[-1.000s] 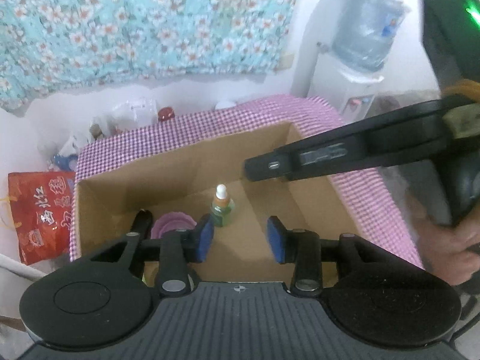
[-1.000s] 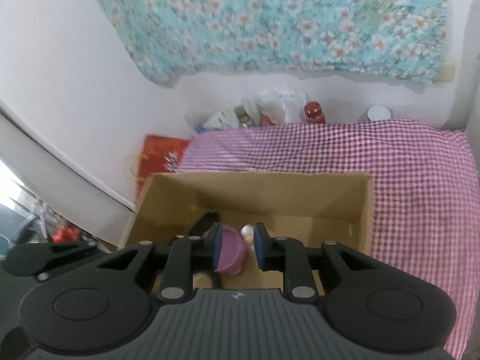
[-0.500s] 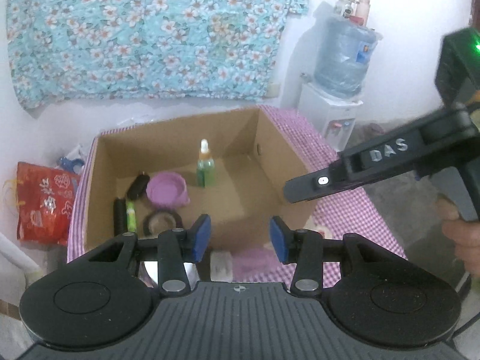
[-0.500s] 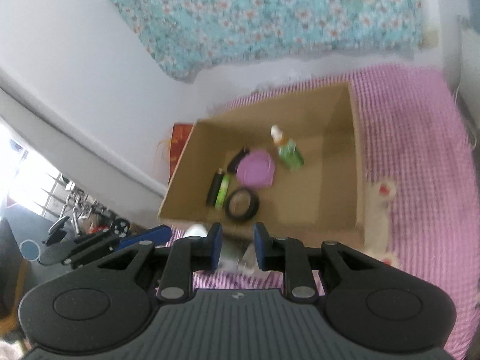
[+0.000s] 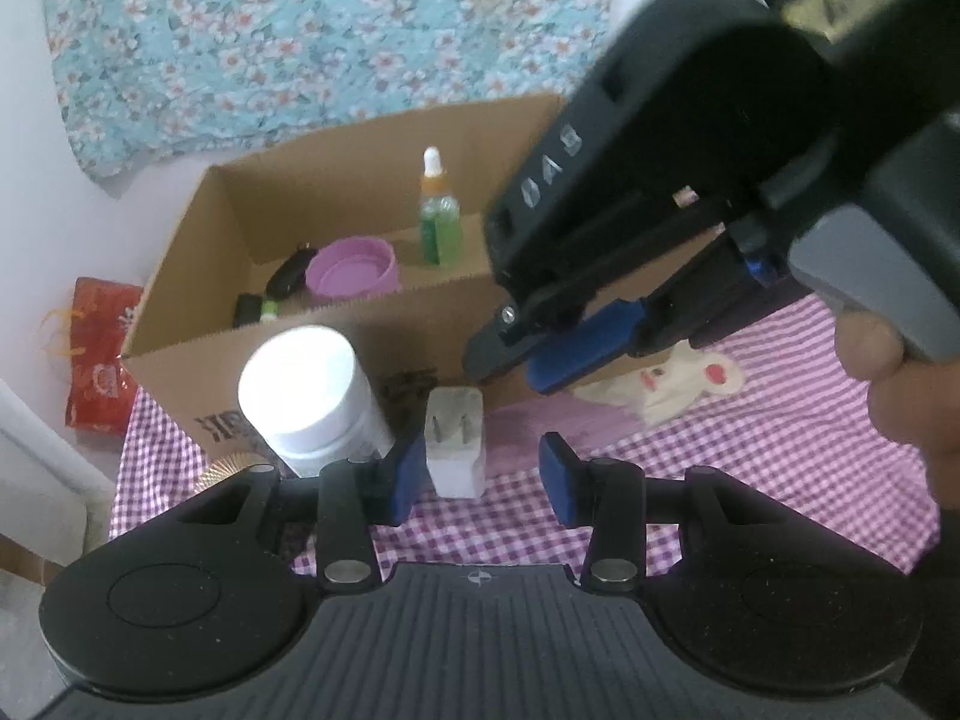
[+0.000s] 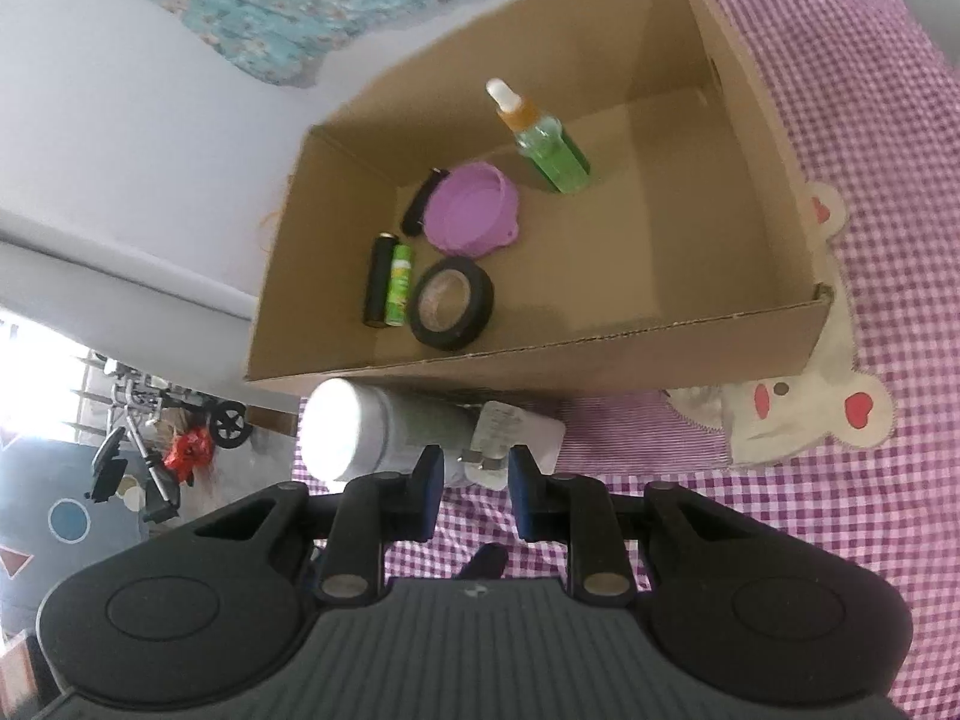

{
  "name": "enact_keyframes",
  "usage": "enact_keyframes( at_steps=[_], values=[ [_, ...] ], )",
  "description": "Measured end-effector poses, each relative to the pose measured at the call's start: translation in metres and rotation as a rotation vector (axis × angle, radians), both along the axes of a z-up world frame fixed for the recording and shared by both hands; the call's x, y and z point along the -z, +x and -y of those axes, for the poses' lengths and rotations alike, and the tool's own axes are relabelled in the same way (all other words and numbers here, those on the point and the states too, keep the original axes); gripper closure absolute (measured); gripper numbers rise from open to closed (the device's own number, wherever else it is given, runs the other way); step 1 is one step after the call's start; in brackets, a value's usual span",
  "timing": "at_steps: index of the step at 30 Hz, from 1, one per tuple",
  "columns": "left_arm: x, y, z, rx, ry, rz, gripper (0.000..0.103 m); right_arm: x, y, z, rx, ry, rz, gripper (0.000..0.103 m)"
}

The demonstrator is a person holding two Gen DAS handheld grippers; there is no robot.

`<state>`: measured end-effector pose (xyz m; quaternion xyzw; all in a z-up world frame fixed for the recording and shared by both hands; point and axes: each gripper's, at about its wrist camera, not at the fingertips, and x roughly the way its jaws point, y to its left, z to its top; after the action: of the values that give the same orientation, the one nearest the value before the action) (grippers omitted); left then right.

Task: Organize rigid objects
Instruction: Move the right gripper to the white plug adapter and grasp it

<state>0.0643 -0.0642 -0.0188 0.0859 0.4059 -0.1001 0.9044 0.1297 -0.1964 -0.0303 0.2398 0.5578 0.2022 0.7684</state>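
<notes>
A white charger plug (image 5: 454, 444) stands on the checked cloth in front of the cardboard box (image 5: 180, 324), beside a white-capped bottle (image 5: 306, 396). My left gripper (image 5: 480, 477) is open, and the plug sits between its fingers near the left pad. My right gripper (image 6: 477, 474) hovers over the same plug (image 6: 516, 426). Its jaws are opening, the plug's prongs lie just at the tips, and the pads do not press on it. In the left wrist view the right gripper (image 5: 528, 354) hangs close above. The bottle (image 6: 372, 432) is at its left.
The box (image 6: 780, 324) holds a green dropper bottle (image 6: 549, 144), a purple lid (image 6: 474, 210), a black tape roll (image 6: 453, 303) and two small cylinders (image 6: 387, 282). A bear patch (image 6: 804, 414) lies on the cloth at right. A hand (image 5: 888, 372) grips the right tool.
Both grippers drew back from over the box and sank toward the cloth in front of it. The bottle and plug came into view. The right jaws widened a little.
</notes>
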Motion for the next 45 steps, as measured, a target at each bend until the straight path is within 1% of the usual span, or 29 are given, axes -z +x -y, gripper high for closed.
enact_keyframes(
  at_steps=[1,2,3,6,15,22,31,34,38,42,45],
  values=[
    [0.004,0.002,0.000,-0.008,0.008,-0.005,0.061,0.003,0.003,-0.001,0.006,-0.001,-0.012,0.068],
    [0.007,0.004,0.000,-0.012,0.016,-0.009,0.061,0.006,0.006,-0.002,0.011,-0.004,-0.023,0.062],
    [0.011,0.005,0.000,-0.018,0.024,-0.013,0.061,0.008,0.008,-0.003,0.013,-0.009,-0.029,0.060],
    [0.020,0.010,0.000,-0.031,0.032,-0.025,0.062,0.012,0.014,-0.006,0.018,-0.025,-0.031,0.060],
    [0.036,0.021,-0.003,-0.070,0.023,-0.059,0.067,0.032,0.030,-0.014,0.027,-0.035,-0.083,0.060],
    [0.042,0.028,-0.006,-0.081,0.017,-0.070,0.071,0.043,0.037,-0.019,0.026,-0.023,-0.121,0.060],
    [0.045,0.034,-0.006,-0.101,-0.004,-0.085,0.076,0.048,0.043,-0.028,0.000,-0.044,-0.131,0.060],
    [0.045,0.036,-0.004,-0.107,-0.002,-0.084,0.076,0.053,0.043,-0.030,-0.009,-0.055,-0.139,0.060],
    [0.046,0.037,-0.005,-0.111,-0.007,-0.087,0.076,0.059,0.044,-0.029,-0.003,-0.043,-0.157,0.060],
    [0.045,0.036,-0.004,-0.102,-0.004,-0.085,0.077,0.060,0.042,-0.025,0.011,-0.030,-0.158,0.062],
    [0.045,0.032,-0.002,-0.092,0.000,-0.082,0.077,0.057,0.039,-0.024,0.009,-0.039,-0.147,0.064]
  ],
)
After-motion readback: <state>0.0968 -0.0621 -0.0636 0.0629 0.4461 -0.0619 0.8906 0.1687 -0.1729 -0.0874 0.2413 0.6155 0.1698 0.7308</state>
